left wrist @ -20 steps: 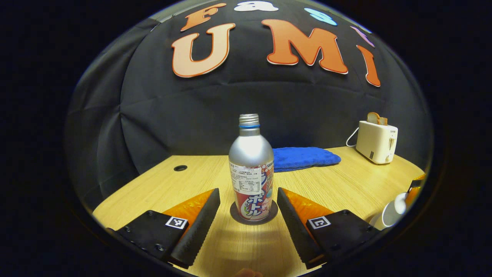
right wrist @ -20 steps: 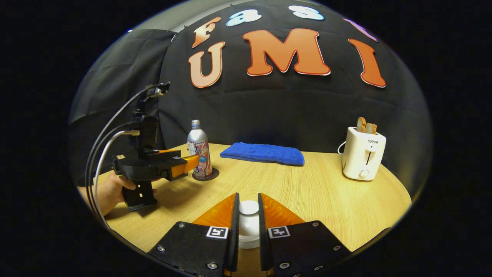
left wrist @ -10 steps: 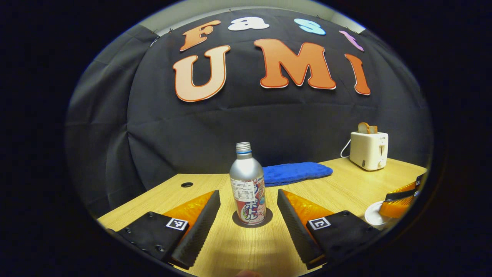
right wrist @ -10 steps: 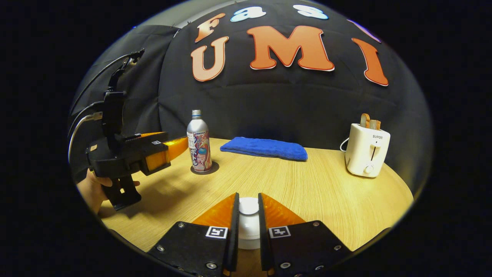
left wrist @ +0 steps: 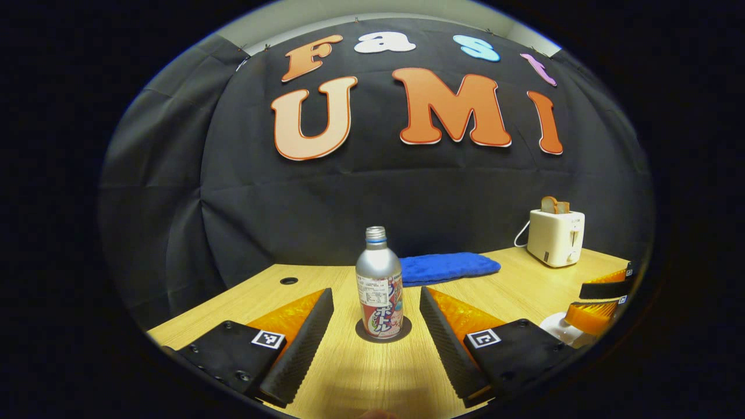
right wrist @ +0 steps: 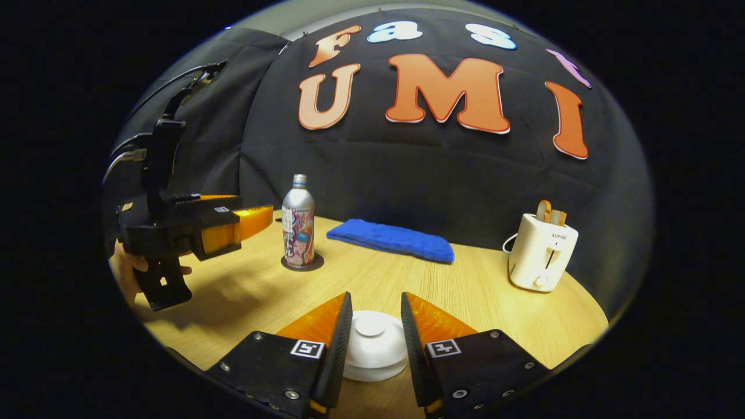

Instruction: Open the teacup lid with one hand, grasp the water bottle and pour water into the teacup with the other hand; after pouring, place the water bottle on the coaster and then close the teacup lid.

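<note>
A silver water bottle point(left wrist: 379, 285) with no cap stands upright on a dark round coaster point(left wrist: 401, 334). My left gripper point(left wrist: 375, 294) is open, its fingers a short way back from the bottle on either side. In the right gripper view the same bottle point(right wrist: 298, 224) and coaster point(right wrist: 314, 266) stand at the left, with the left gripper point(right wrist: 259, 216) held by a hand point(right wrist: 123, 265) just short of them. My right gripper point(right wrist: 375, 301) is open, its fingers astride the white teacup lid point(right wrist: 372, 346), clear of its knob. The lid lies flat on the cup point(left wrist: 556, 329).
A folded blue towel point(right wrist: 390, 240) lies at the back of the wooden table point(right wrist: 477, 291). A white toaster point(right wrist: 541, 250) with bread in it stands at the back right. The table has a cable hole point(left wrist: 288, 280) at the far left.
My right gripper let go of the lid knob and opened. My left gripper pulled back from the bottle and lifted, staying open; the bottle stayed on the coaster.
</note>
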A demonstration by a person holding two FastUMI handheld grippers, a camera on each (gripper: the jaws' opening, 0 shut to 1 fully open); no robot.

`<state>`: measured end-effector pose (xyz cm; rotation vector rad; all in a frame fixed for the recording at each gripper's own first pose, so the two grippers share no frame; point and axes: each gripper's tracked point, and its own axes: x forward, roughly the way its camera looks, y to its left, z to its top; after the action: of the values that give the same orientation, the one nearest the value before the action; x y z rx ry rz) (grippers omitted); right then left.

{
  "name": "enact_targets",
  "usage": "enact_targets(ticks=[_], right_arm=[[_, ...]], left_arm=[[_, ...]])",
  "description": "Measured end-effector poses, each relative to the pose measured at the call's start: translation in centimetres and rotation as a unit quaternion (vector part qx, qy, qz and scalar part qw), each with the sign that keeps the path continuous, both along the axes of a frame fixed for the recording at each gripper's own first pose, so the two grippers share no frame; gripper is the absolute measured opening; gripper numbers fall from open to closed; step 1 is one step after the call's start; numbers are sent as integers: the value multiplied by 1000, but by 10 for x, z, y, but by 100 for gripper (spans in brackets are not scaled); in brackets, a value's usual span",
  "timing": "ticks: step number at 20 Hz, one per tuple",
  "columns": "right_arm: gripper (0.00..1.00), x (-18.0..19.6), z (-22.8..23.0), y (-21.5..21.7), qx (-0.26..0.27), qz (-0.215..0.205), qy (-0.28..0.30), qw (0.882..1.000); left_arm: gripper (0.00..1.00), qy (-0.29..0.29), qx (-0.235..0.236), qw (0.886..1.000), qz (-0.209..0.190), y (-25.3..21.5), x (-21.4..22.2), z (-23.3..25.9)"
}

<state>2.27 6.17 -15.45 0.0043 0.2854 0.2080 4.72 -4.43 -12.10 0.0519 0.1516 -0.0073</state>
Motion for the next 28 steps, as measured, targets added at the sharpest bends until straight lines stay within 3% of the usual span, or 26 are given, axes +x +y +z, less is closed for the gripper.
enact_targets(ticks=[7,8,13,14,15,16,23,28], right_arm=[[66,12,78,-33,-17,-44,-89,995],[68,13,87,-37,-17,-52,-97,994],[85,11,129,-46,-3,-77,-140,987],[87,12,135,-48,0,-81,-148,986],[88,11,140,-50,2,-86,-155,984],[89,10,144,-51,3,-88,-162,983],[94,9,151,-66,-3,-107,-165,980],[91,6,149,-70,-8,-105,-164,981]], left_arm=[[100,-16,-19,1000,11,7,-18,29],[94,-16,-27,999,20,12,-21,33],[100,-24,-39,999,14,15,-35,52],[94,-27,-40,999,9,13,-37,56],[94,-30,-40,999,8,14,-40,60],[100,-34,-38,999,5,13,-41,64],[100,-58,-27,998,5,18,-48,78],[100,-70,-28,997,3,15,-48,82]])
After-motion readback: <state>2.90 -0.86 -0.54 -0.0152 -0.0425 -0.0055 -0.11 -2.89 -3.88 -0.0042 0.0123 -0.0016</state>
